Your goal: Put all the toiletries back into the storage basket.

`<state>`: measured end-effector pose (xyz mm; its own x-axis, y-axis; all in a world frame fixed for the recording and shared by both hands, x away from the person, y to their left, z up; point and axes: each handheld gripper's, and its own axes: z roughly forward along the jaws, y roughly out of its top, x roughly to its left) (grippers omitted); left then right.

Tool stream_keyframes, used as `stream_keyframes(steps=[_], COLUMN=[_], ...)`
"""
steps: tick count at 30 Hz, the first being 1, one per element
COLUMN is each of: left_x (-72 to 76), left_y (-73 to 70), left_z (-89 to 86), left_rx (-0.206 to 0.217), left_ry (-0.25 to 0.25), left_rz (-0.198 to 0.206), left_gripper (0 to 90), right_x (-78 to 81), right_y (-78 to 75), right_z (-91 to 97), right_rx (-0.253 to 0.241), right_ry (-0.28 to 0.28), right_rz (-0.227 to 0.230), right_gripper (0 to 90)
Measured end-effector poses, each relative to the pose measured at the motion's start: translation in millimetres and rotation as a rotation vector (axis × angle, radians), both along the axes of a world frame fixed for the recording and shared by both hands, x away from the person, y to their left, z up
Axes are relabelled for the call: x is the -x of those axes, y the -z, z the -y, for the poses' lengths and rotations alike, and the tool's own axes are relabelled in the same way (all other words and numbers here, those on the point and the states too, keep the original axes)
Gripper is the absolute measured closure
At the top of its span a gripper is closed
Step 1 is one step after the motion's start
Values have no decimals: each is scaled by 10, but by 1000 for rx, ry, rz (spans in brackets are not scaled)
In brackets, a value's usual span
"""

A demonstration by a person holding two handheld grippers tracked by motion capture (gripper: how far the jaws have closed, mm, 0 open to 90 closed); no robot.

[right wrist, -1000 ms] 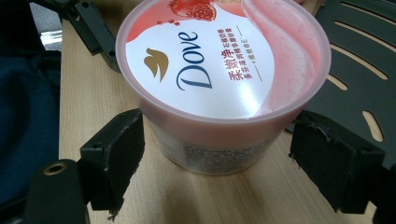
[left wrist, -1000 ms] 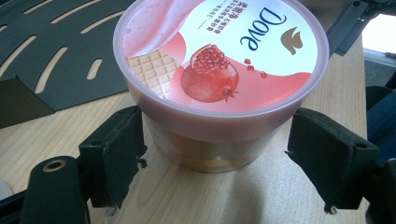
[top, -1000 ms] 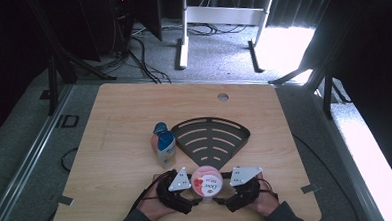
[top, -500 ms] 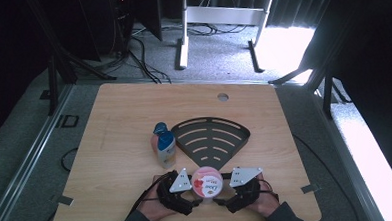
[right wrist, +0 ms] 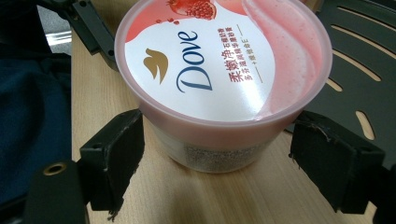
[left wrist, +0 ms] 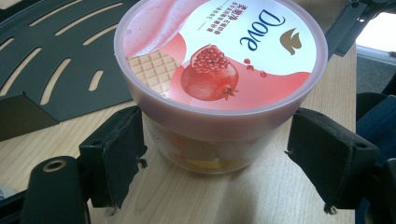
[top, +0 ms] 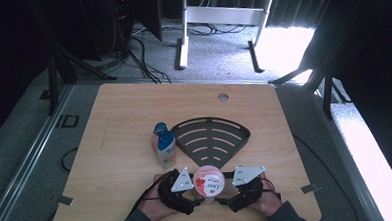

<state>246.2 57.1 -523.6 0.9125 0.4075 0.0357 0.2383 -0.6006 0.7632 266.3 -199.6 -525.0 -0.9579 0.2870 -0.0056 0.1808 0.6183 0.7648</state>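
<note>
The pink-lidded tub (top: 208,181) sits on the tabletop (top: 114,124) near the front edge, just in front of the point of the black fan-shaped tray (top: 213,139), with the left gripper (top: 187,187) and right gripper (top: 231,184) closing in from either side. Both pairs of jaws stand wide open around the tub's body below the lid, gripping nothing, with gaps showing on the outer sides. It looks like the approach before a grasp: next, one gripper must close on the body.
</note>
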Motion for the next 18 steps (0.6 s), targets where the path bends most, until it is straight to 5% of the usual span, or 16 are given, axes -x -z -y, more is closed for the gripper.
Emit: stream_keyframes(steps=[18], left_x=[-84], left_y=[-36], left_z=[75], left_rx=[-30], left_ry=[-26], left_rz=[7], left_gripper=[193], right_x=[-138], right_y=[-39], right_z=[25], right_rx=[31], right_ry=[-18], right_rz=[7], right_gripper=[174])
